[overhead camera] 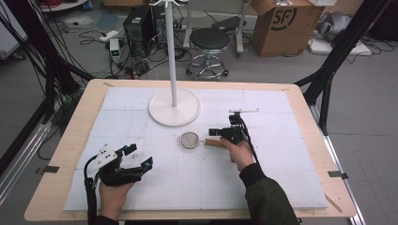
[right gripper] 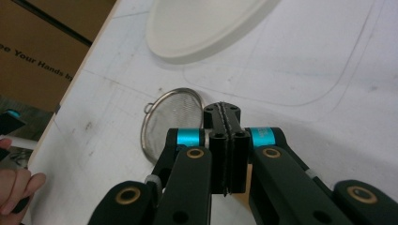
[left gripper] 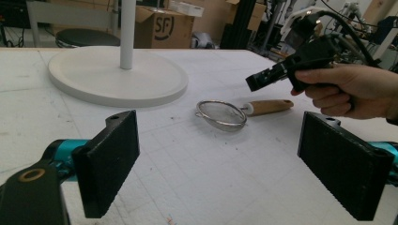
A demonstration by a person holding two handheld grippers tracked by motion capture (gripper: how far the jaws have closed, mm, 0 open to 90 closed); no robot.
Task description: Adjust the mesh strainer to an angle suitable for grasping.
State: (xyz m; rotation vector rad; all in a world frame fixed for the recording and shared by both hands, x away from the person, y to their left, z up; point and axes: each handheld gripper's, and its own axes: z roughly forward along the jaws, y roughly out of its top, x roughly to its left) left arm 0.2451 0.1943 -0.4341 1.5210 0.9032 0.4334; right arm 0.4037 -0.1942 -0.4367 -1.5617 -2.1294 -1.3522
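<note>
The strainer [overhead camera: 189, 139] lies flat on the white mat [overhead camera: 281, 178], near the middle, just in front of the round white stand base [overhead camera: 162, 110]. Its long line runs side to side across the table: the bowl points to the person's left and the handle [overhead camera: 215, 143] points right.

It has a shiny round wire-mesh bowl with a small metal loop on the rim, and a short brown wooden handle.

The right gripper [overhead camera: 214, 132] hovers over the handle with its 2 jaws pressed tight together, holding nothing. The left gripper [overhead camera: 140, 156] sits well apart, near the front left of the mat, its 2 jaws spread wide and empty.
</note>
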